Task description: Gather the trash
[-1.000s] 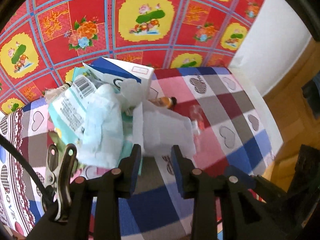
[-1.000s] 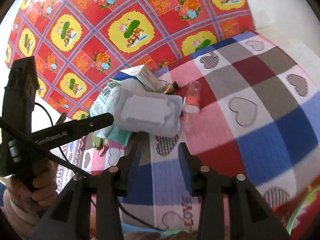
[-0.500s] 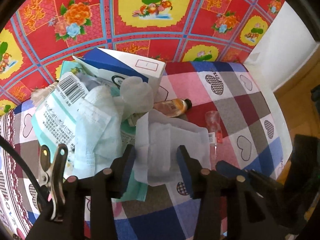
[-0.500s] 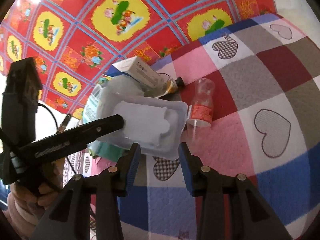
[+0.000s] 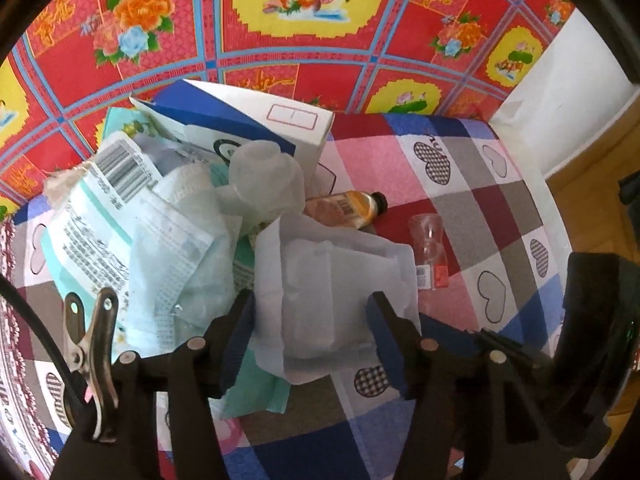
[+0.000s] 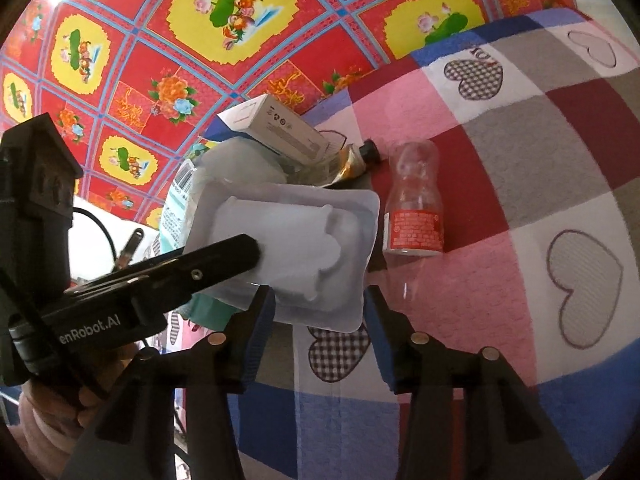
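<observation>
A checked cloth with heart patches [image 5: 500,216] covers the tabletop, backed by a red flowered sheet [image 5: 280,60], with wooden floor [image 5: 592,200] past the right edge. Open cloth lies right of the trash pile. The white plastic tray [image 6: 296,240] tops the pile beside a clear bottle [image 6: 416,208]; the left gripper [image 5: 312,332] straddles it and the right gripper [image 6: 320,320] hovers at its near edge, both with jaws apart.
</observation>
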